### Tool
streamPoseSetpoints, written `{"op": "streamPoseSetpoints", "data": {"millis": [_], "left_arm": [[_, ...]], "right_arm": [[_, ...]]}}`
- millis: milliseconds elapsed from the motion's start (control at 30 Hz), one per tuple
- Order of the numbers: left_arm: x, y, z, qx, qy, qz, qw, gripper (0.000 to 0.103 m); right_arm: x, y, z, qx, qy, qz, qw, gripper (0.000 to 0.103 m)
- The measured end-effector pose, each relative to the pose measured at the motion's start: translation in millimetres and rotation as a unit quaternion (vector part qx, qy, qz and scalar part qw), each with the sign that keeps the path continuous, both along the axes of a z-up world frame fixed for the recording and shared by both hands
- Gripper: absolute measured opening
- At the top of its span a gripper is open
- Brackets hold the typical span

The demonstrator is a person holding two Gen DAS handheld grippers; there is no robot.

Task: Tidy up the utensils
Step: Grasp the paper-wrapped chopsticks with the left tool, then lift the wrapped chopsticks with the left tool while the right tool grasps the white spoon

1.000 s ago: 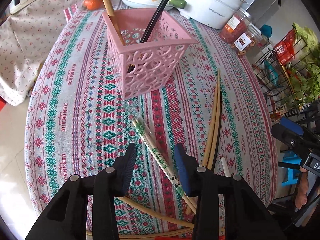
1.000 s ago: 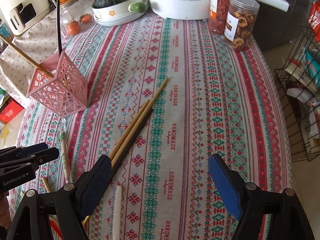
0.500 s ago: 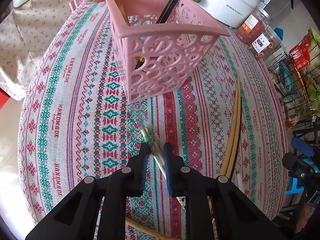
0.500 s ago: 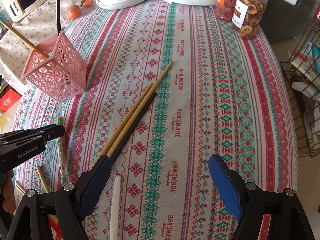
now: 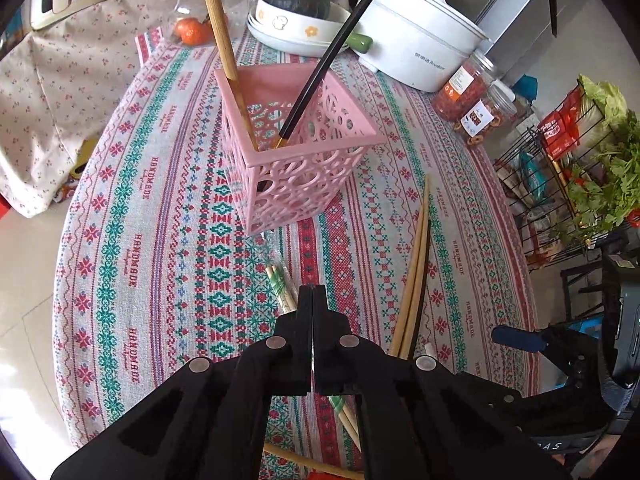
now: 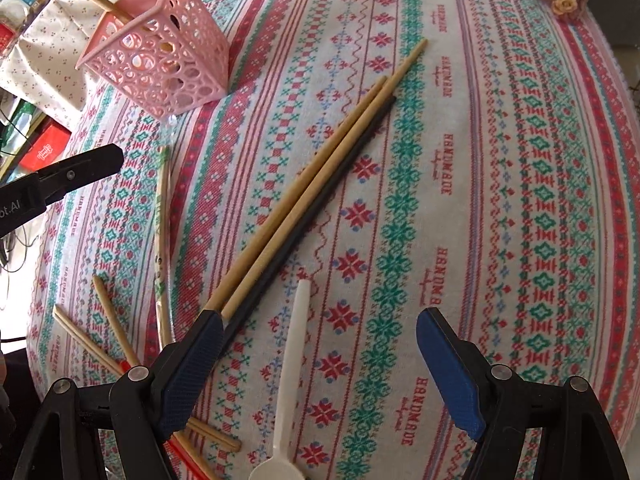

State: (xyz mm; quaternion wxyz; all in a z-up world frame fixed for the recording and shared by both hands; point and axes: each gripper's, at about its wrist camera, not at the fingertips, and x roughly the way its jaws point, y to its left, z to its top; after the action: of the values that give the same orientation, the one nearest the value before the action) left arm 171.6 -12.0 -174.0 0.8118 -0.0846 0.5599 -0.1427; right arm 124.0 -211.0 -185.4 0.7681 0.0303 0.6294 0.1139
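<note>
Left gripper (image 5: 312,294), jaws together, clamps the green-printed wrapped chopsticks (image 5: 279,285) lying on the patterned tablecloth (image 5: 152,216) just before the pink lattice plastic basket (image 5: 304,148). Right gripper (image 6: 320,344), jaws wide apart, hovers over a white plastic spoon (image 6: 294,356) beside long wooden chopsticks (image 6: 320,168).

pink lattice basket (image 5: 304,152), red-green patterned tablecloth (image 6: 500,200), white spoon (image 6: 292,380), black chopstick (image 6: 320,208)
</note>
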Motion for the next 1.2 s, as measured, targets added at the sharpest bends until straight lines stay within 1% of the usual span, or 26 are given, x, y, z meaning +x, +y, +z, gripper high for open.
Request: {"op": "streamPoseSetpoints", "data": {"millis": [133,267,367,400,433,500,567,700,733,800,833,900,933,967,1000,1067,1100,1167,1200], "left_arm": [[0.5,1.3,-15.6,0.013,0.031,0.007,0.9994,0.002],[4.5,-5.2,-34.1,0.033,0.051,0.005,0.9981,0.014],[9.1,-10.9,-46.0,0.041,0.066,0.004,0.997,0.015],[10.1,-13.0,-48.0,0.043,0.069,0.002,0.9967,0.016],[10.6,-14.5,-47.1,0.045,0.062,0.002,0.997,0.018],[12.6,-18.4,-47.1,0.045,0.063,-0.001,0.997,0.028],[14.5,-21.0,-46.9,0.049,0.063,0.002,0.9968,0.03],[15.6,-29.0,-47.1,0.07,0.051,-0.002,0.9963,0.03],[16.0,-31.3,-47.2,0.077,0.048,-0.005,0.9959,0.028],[18.0,-37.3,-47.5,0.109,0.041,-0.018,0.993,0.017],[18.8,-40.9,-48.0,0.119,0.039,-0.026,0.9918,0.016],[21.4,-43.5,-48.4,0.122,0.042,-0.023,0.9914,0.013],[21.6,-40.5,-47.8,0.116,0.042,-0.017,0.9922,0.012],[20.3,-36.3,-46.2,0.11,0.039,-0.011,0.993,0.006],[19.1,-31.7,-43.0,0.105,0.033,-0.008,0.9939,0.005],[16.5,-24.2,-32.8,0.092,0.015,-0.004,0.9956,0.005],[14.7,-21.0,-26.1,0.086,0.003,-0.002,0.9963,0.005],[10.4,-15.1,-12.2,0.071,-0.02,0.002,0.9973,0.005],[8.6,-13.3,-6.2,0.064,-0.029,0.003,0.9975,0.005]], "right_arm": [[-1.7,5.0,-1.4,-0.007,0.0,0.003,1.0,0.084],[0.2,3.4,-1.5,-0.007,-0.003,-0.002,1.0,0.083],[1.7,1.6,-2.8,-0.009,-0.001,-0.003,1.0,0.083],[1.4,0.5,-3.0,-0.01,0.0,-0.003,1.0,0.083],[1.7,-1.2,-3.4,-0.01,0.0,-0.002,1.0,0.083],[1.9,-2.5,-3.9,-0.012,0.001,0.0,1.0,0.083],[2.4,-2.3,-3.9,-0.014,0.002,0.001,1.0,0.084],[5.6,4.9,-7.2,-0.015,0.003,0.007,1.0,0.084],[5.5,7.0,-7.9,-0.016,0.003,0.008,1.0,0.084],[6.2,9.4,-9.3,-0.019,0.004,0.011,1.0,0.083],[6.4,12.0,-11.5,-0.021,0.004,0.011,1.0,0.083],[7.7,14.4,-13.4,-0.024,0.005,0.012,1.0,0.083],[8.1,15.7,-14.3,-0.024,0.006,0.012,1.0,0.083],[8.3,17.3,-14.9,-0.023,0.006,0.013,1.0,0.081],[8.4,19.1,-15.5,-0.021,0.007,0.015,1.0,0.079],[8.8,21.4,-17.1,-0.02,0.01,0.019,1.0,0.068],[8.6,22.6,-18.0,-0.019,0.012,0.022,1.0,0.065],[9.0,30.3,-24.4,-0.02,0.02,0.026,0.999,0.051],[9.6,32.3,-27.0,-0.02,0.024,0.028,0.999,0.048]]}}
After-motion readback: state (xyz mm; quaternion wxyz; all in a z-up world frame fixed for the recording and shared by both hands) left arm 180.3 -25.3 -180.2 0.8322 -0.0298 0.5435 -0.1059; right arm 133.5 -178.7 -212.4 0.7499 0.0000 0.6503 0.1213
